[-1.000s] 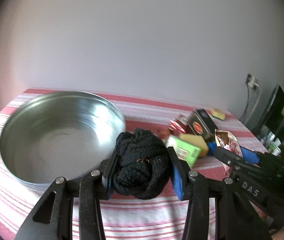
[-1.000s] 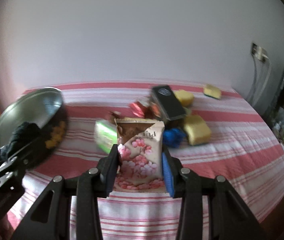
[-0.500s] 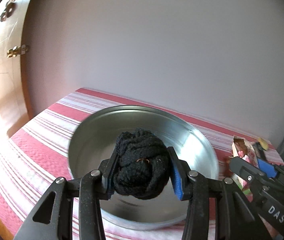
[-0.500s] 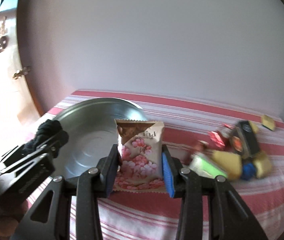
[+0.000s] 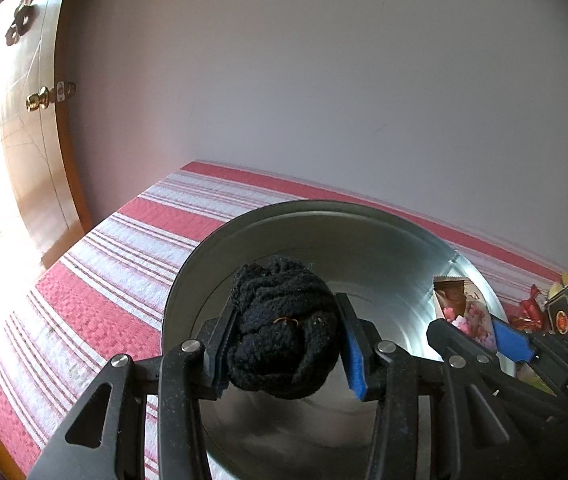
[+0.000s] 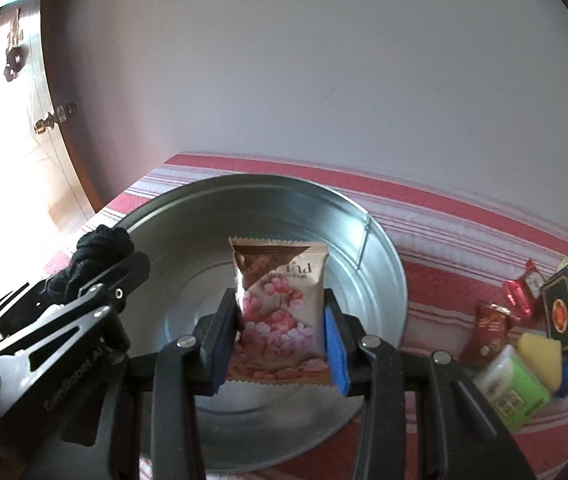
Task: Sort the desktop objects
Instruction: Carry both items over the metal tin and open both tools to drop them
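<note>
Hovering over the round silver metal basin (image 6: 380, 256), both grippers should lower before releasing: left gripper (image 5: 284, 344) clamps a black knitted bundle (image 5: 282, 328), right gripper (image 6: 280, 340) pinches a pink-flowered snack packet (image 6: 280, 304).

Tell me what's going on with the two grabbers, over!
Left tool shut on black yarn ball, over metal pan. Right tool shut on pink snack packet, also over pan. Pan empty, nothing blocking.

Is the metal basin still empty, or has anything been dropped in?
Empty, as far as it shows. The metal basin has bare metal inside; the black yarn ball and snack packet are clamped above it.
</note>
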`<state>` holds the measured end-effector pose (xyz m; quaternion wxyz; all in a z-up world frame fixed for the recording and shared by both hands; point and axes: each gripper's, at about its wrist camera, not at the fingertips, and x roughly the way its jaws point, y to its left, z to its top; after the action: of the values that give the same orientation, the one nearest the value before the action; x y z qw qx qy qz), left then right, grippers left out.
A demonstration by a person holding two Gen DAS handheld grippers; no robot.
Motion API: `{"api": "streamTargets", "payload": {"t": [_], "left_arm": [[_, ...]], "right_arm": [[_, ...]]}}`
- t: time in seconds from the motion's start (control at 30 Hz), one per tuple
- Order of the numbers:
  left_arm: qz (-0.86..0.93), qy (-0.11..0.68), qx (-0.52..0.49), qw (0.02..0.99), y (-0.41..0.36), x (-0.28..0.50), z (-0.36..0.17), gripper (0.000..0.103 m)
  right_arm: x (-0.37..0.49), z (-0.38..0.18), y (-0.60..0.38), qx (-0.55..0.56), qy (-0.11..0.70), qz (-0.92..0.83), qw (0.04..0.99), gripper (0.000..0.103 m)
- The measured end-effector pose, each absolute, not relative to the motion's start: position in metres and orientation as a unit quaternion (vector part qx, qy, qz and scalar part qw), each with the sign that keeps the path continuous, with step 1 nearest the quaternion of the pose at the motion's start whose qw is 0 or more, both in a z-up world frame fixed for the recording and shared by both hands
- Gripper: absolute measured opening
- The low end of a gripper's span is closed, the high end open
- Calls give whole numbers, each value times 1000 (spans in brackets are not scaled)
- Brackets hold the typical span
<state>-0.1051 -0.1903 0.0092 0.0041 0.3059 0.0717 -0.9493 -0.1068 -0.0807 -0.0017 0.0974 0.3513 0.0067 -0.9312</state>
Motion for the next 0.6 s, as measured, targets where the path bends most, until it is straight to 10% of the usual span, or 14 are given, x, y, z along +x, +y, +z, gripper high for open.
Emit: {"api": "streamTargets", "payload": {"t": [0.2,0.43,0.6], "left_arm": [[-947,62,314,34,-188,-110,1,48],[-957,78,268,83,-197,-99,1,78],[-966,28,214,142,-188,-85,3,86]], "right_arm": [[-114,-10,-83,350,12,-930,109,44],[-101,-3,-67,308,-16,-947,95,92],[-86,9,-65,250,-18,-965,82,100]]}}
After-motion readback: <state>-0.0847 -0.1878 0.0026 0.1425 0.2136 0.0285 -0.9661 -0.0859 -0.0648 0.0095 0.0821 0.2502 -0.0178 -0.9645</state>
